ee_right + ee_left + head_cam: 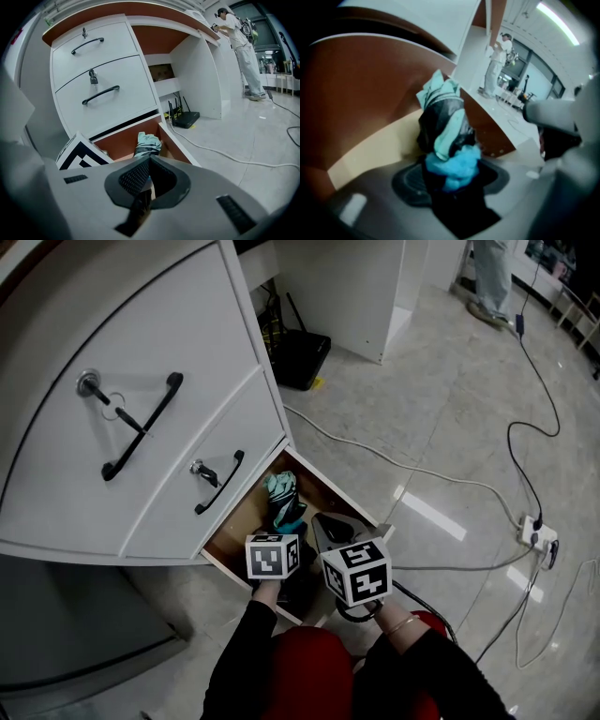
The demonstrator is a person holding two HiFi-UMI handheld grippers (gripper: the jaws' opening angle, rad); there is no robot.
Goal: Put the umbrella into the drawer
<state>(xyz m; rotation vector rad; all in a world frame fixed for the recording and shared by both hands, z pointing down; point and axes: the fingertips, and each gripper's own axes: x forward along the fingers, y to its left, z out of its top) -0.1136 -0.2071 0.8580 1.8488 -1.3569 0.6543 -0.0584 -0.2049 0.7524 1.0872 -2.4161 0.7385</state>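
Observation:
The folded umbrella, teal and black with a bright blue bunch of cloth, lies inside the open bottom drawer with its teal tip toward the cabinet. My left gripper reaches down into the drawer. In the left gripper view the umbrella fills the gap between the dark pads, and the left gripper is shut on it over the drawer's wooden floor. My right gripper hovers at the drawer's front right corner. Its jaws meet with nothing between them, and the umbrella shows beyond them.
Two closed white drawers with black handles and hanging keys sit above the open one. A black router stands on the floor behind, with cables trailing to a power strip. A person stands at a far counter.

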